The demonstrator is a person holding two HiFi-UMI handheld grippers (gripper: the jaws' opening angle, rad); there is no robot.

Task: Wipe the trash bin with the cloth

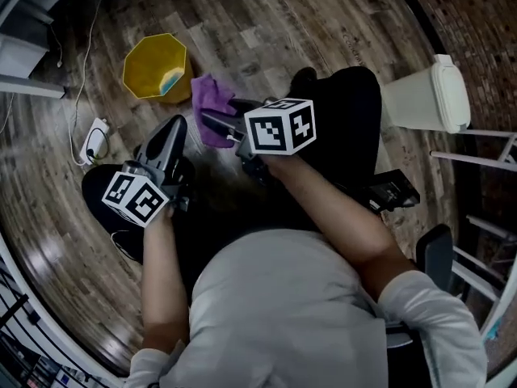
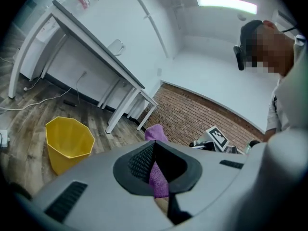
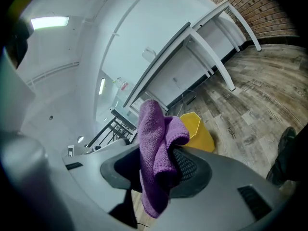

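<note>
Trash bin (image 1: 156, 67) on floor, ahead-left of person. Cloth (image 1: 207, 97) just right of bin, clamped in right gripper (image 1: 212, 122). Left gripper (image 1: 174, 129) left of right gripper, nearer person than bin. Lidded bin (image 1: 436, 95) far right.

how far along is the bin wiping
Done: the purple cloth is picked up. In hand: the right gripper is clamped on it, above the floor. Left: all the wiping; the yellow trash bin stands apart from the cloth, no contact.
</note>
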